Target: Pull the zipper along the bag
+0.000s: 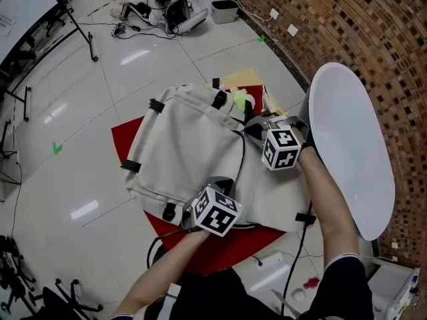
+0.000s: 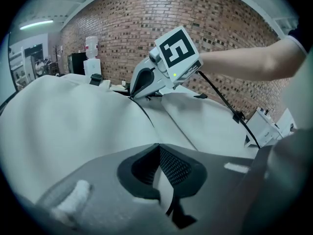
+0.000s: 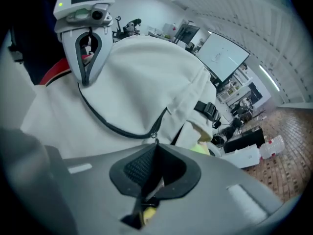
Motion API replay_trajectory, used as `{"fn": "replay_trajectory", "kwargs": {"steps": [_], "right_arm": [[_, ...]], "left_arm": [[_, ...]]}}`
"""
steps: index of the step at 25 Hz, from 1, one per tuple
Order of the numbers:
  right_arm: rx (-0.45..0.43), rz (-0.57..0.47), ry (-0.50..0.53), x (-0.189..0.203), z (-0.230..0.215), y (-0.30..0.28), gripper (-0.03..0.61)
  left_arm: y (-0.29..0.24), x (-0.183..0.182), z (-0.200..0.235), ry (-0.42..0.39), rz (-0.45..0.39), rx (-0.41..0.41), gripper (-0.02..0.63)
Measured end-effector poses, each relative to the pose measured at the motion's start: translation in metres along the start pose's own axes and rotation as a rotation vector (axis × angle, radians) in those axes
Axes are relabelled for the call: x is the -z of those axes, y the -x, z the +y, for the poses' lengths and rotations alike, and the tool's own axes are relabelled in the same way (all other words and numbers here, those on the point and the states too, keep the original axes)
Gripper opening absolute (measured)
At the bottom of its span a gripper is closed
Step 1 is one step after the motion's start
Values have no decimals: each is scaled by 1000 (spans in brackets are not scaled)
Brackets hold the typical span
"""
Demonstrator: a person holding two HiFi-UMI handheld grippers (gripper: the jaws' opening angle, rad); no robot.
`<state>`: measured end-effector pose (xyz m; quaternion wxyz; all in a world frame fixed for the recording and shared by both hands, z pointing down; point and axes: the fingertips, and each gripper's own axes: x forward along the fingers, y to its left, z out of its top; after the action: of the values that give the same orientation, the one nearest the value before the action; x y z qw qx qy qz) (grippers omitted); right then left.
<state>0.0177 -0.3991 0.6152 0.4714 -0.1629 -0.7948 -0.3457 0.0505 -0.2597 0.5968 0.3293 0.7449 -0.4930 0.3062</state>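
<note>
Right gripper (image 3: 155, 149) pinches the zipper pull (image 3: 155, 137) — mostly hidden between fingers (image 3: 138, 167).

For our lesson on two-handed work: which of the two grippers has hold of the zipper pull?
The right gripper: its shut jaws meet the zipper pull at the end of the dark zipper line on the backpack. The left gripper only pinches plain cream fabric.

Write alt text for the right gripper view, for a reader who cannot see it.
The right gripper, jaws shut, pinches the zipper pull of a cream backpack. The dark zipper curves away across the fabric to the left gripper, clamped on the bag there.
</note>
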Motion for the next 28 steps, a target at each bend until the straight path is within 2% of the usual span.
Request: {"fn": "replay_trajectory", "kwargs": {"steps": [5, 11, 16, 23, 28], "right_arm": [[15, 20, 175, -8, -9, -7, 17], [-4, 15, 205, -22, -14, -15, 18], [66, -6, 12, -22, -18, 3, 94], [218, -125, -292, -39, -8, 66, 73], [333, -233, -596, -66, 21, 115, 61]], "left_arm": [[-4, 3, -4, 15, 18, 15, 2], [-5, 3, -5, 46, 3, 31, 2], [1, -4, -5, 74, -50, 55, 2], [32, -27, 0, -1, -183, 52, 2], [66, -44, 2, -44, -288, 79, 3]]}}
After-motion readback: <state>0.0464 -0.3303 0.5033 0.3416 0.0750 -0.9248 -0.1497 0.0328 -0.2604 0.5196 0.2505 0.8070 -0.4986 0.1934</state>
